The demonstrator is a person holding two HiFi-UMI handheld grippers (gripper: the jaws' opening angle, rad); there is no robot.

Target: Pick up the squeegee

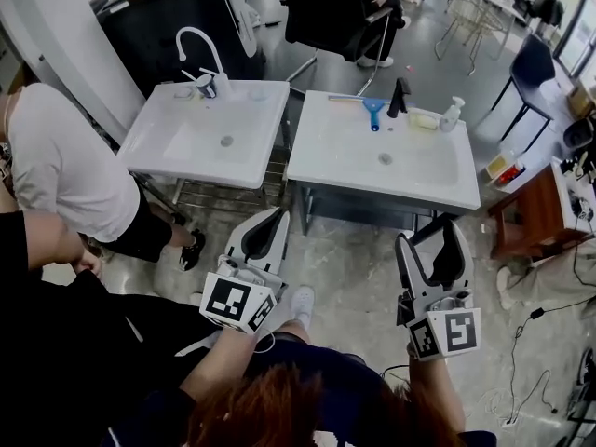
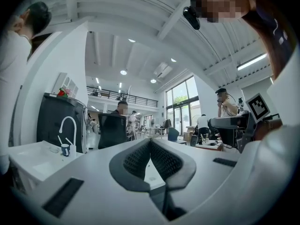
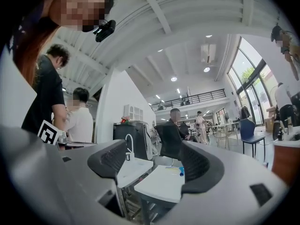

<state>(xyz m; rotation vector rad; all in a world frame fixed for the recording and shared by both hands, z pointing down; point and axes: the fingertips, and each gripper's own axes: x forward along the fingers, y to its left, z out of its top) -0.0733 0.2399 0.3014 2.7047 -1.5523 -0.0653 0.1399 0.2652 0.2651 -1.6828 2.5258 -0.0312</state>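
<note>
One blue squeegee lies on the back rim of the right sink, blade along the rim, handle toward the basin. The left sink carries a cup. Left gripper: jaws together, holding nothing. Right gripper: jaws wide apart, holding nothing.

Open-plan lab hall: sinks on bare frames, office chair, mezzanine, tall windows.
</note>
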